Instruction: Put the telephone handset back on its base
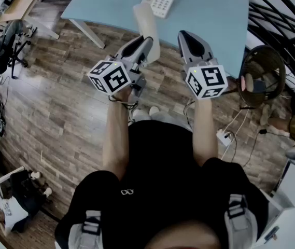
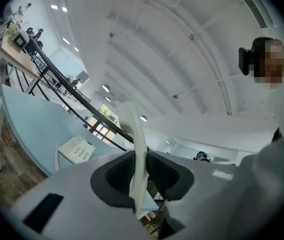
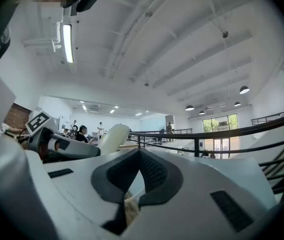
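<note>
Wood plank floor (image 1: 59,113) fills the left and lower part of the head view. Above it is a pale blue worktop (image 1: 209,14) on white legs, with its near edge running just ahead of both grippers.

The person, in a black top, stands at the worktop with both forearms stretched forward and one gripper in each hand.

Left gripper (image 1: 146,44): marker cube toward the camera, jaws pointing at the worktop. In the left gripper view the dark pads are clamped on the telephone handset (image 1: 146,19), one on each flat side. The cream handset is gripped near its lower end and stands up out of the jaws, tilted slightly.

Right gripper (image 1: 188,39): level with the left one and just beside it, over the worktop's near edge. In the right gripper view its pads meet at the tips with nothing between them. The handset and the left gripper show at the left of that view, apart from these jaws.

Telephone base (image 1: 159,0): white, keypad up, lying flat on the far part of the worktop.

The handset is in the air, with its upper end over the worktop. It sits on the near left of the base and clear of it, and the cradle is unoccupied.
</note>
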`<move>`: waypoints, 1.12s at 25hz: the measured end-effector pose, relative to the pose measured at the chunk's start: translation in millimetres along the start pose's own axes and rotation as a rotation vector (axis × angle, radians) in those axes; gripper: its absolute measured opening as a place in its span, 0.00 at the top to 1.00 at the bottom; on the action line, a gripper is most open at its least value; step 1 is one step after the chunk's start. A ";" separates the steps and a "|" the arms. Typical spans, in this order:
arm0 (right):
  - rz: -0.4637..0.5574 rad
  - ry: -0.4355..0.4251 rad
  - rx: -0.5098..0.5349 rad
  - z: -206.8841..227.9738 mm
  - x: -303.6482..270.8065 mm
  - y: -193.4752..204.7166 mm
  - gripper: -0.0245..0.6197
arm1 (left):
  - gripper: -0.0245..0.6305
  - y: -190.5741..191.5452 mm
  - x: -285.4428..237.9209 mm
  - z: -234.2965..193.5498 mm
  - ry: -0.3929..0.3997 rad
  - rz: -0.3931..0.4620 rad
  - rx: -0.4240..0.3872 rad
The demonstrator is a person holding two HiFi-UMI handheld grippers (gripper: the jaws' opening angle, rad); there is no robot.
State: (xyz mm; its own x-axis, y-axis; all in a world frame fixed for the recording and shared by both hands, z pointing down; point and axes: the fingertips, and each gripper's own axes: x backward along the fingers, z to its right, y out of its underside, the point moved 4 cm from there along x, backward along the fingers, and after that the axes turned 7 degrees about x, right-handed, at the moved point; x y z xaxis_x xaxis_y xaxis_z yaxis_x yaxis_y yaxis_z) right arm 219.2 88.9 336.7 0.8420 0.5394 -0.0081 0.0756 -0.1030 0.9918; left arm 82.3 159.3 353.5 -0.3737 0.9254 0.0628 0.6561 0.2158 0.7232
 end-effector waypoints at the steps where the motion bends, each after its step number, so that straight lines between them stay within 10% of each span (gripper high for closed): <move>1: 0.005 -0.010 0.002 -1.2 -0.6 -0.5 0.97 | 0.84 -0.3 -0.2 -0.6 -0.001 0.003 0.000; 28: 0.051 0.093 -0.111 64.9 -76.1 8.6 0.97 | 0.84 -60.9 -55.9 -66.2 -0.012 -0.022 -0.028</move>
State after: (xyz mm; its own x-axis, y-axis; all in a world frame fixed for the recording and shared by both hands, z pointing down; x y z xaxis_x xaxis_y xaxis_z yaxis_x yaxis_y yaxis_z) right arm 190.5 -7.2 337.5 0.7899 0.6112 0.0497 -0.0304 -0.0420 0.9987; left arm 19.7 73.8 351.4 -0.3794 0.9244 0.0383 0.6291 0.2275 0.7433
